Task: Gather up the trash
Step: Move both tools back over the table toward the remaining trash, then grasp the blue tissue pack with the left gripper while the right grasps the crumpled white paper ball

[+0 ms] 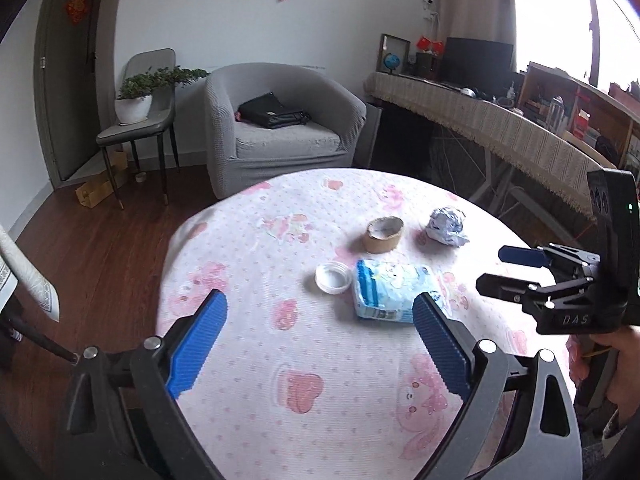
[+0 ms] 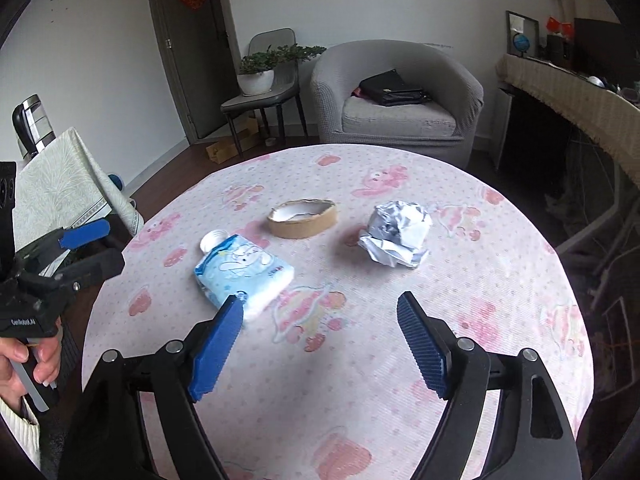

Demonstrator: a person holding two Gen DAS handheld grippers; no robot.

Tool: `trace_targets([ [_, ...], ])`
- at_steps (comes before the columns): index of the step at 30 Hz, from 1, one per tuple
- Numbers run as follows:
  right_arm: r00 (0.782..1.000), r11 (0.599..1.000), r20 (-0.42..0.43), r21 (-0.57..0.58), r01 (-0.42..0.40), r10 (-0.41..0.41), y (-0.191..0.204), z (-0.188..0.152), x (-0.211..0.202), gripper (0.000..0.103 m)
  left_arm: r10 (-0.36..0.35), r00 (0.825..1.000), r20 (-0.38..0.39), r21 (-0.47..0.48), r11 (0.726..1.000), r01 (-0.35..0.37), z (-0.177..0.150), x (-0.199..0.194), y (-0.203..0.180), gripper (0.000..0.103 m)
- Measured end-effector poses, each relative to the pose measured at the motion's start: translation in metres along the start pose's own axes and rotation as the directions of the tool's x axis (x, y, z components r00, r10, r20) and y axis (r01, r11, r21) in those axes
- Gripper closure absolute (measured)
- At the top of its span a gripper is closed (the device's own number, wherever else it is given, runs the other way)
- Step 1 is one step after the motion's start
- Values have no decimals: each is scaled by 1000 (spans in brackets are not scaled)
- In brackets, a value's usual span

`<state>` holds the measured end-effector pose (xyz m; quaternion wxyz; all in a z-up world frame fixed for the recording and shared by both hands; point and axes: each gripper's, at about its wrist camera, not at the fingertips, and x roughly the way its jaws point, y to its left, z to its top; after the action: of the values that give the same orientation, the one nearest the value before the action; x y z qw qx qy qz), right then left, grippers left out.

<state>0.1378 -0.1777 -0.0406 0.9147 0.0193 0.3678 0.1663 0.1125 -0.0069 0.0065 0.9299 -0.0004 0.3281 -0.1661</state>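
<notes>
Four bits of trash lie mid-table: a soft blue tissue pack [image 2: 243,270], a white plastic lid [image 1: 333,277] half hidden behind it in the right view, a cardboard tape ring [image 2: 303,218] and a crumpled paper ball [image 2: 396,234]. The round table [image 2: 500,280] wears a pink cartoon-print cloth. Left gripper [image 1: 320,344] and right gripper [image 2: 320,344] gape open, empty. A grey armchair [image 2: 400,92] stands beyond.
</notes>
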Motion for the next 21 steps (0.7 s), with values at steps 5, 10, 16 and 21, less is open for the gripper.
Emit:
trace_targets([
  [5,1000,995,2,102,-18,18,-32,-1,-3,15,-85,991,-102,22,996,88,-3,35,-27,7],
  [10,1000,991,-1,136,-19,19,-48,-2,-4,14,-74,981,-181,65,994,87,-9,60,-46,7],
  [16,1000,983,5,183,-30,30,-62,6,-4,13,-54,967,-249,83,994,77,-9,75,-53,7],
  [21,1000,977,-7,210,-24,26,-69,14,7,13,-52,965,-256,51,996,68,-2,82,-50,6],
])
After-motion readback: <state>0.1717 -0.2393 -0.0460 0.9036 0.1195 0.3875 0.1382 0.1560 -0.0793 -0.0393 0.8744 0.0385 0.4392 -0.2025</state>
